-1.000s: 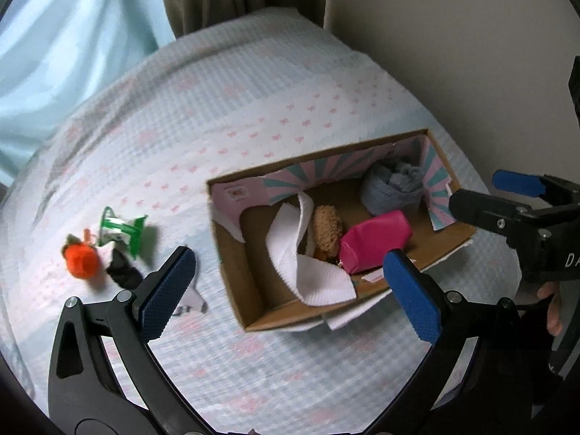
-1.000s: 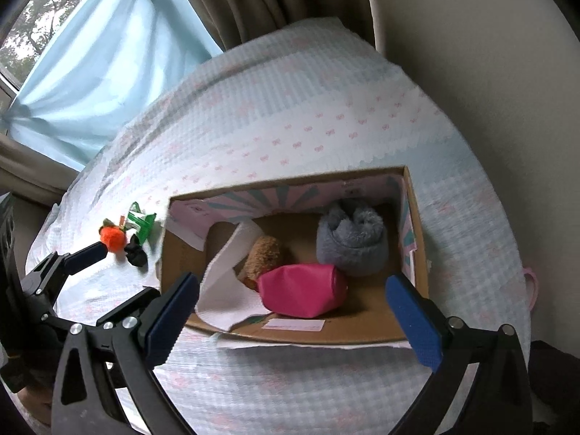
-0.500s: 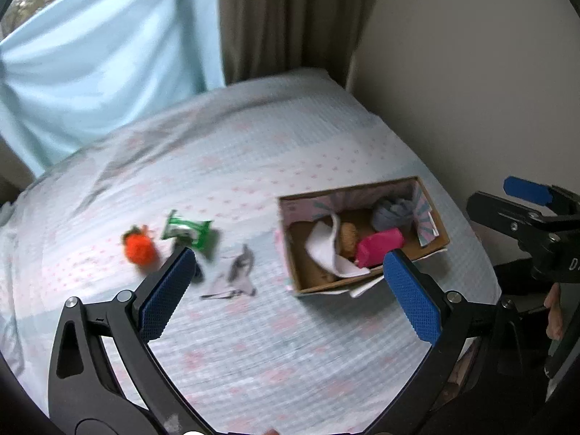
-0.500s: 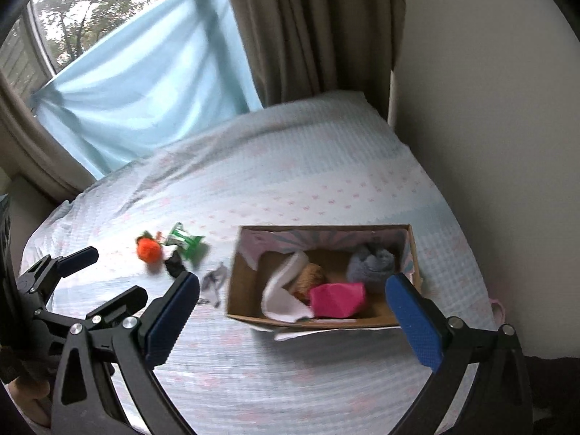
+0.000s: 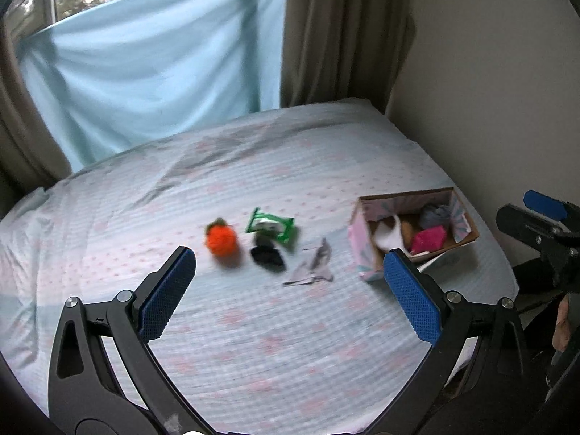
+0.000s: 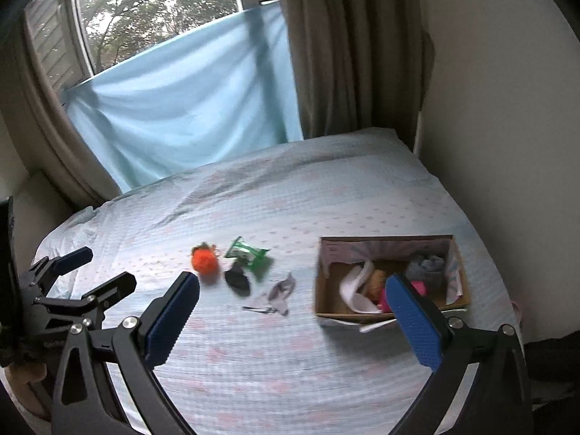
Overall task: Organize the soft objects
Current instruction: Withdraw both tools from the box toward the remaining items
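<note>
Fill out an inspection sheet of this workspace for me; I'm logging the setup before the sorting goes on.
Surface: bed with a pale checked cover, wrinkled toward the window.
Job's things: cardboard box on the bed's right side, holding a white cloth, a brown plush, a pink pouch and a grey bundle. Loose on the cover: orange plush, black item, green packet, small grey item.
Clutter: nothing seen.
Grippers: left gripper and right gripper both held above the bed, jaws open, empty.
Cables: nothing seen.
Surroundings: blue curtain, brown drape, window, wall at right.
</note>
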The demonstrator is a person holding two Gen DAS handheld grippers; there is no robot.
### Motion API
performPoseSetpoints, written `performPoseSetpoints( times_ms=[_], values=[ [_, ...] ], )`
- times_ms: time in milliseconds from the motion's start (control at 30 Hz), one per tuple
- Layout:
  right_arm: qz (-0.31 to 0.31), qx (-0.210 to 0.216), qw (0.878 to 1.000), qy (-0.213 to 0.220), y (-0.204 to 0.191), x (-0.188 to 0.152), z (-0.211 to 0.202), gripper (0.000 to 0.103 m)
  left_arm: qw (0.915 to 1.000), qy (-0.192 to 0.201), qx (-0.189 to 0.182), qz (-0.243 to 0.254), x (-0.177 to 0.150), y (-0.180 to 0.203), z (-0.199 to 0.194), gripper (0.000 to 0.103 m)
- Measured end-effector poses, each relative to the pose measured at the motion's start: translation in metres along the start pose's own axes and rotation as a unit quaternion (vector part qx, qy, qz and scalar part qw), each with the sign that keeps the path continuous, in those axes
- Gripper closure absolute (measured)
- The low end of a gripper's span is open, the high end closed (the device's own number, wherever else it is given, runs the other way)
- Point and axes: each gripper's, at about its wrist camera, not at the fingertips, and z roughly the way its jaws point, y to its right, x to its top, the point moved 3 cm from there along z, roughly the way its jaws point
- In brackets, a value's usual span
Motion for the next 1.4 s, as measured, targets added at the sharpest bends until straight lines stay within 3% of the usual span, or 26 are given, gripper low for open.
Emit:
performPoseSetpoints(
  times_ms=[167, 333, 633, 867, 1067, 1400],
  values=[
    [0.020, -0.007, 1.000, 0.001, -0.032, -0.014, 0.016, 0.001, 0.9993, 0.017, 0.018, 0.027, -0.006, -0.033, -0.002, 0.000],
    [0.037, -0.012, 0.999, 0.000, -0.046, -0.034, 0.044, 0.001, 0.9992, 0.012, 0.002, 0.037, -0.014, -0.052, 0.028, 0.000],
    [0.014, -0.018, 1.000, -0.004, -0.052, -0.089, 0.138, 0.001, 0.9987, 0.010, -0.031, 0.039, -0.045, -0.069, 0.127, 0.000],
    [-0.017, -0.024, 0.999, -0.035, -0.049, -0.133, 0.229, 0.001, 0.9971, -0.033, -0.053, 0.043, -0.074, -0.070, 0.225, 0.000],
    [-0.037, -0.030, 0.997, -0.059, -0.043, -0.145, 0.287, 0.001, 0.9927, -0.084, -0.065, 0.059, -0.090, -0.062, 0.304, 0.003],
    [-0.060, -0.038, 0.994, -0.086, -0.038, -0.150, 0.360, 0.001, 0.9860, -0.111, -0.096, 0.080, -0.097, -0.041, 0.373, 0.004]
  ],
)
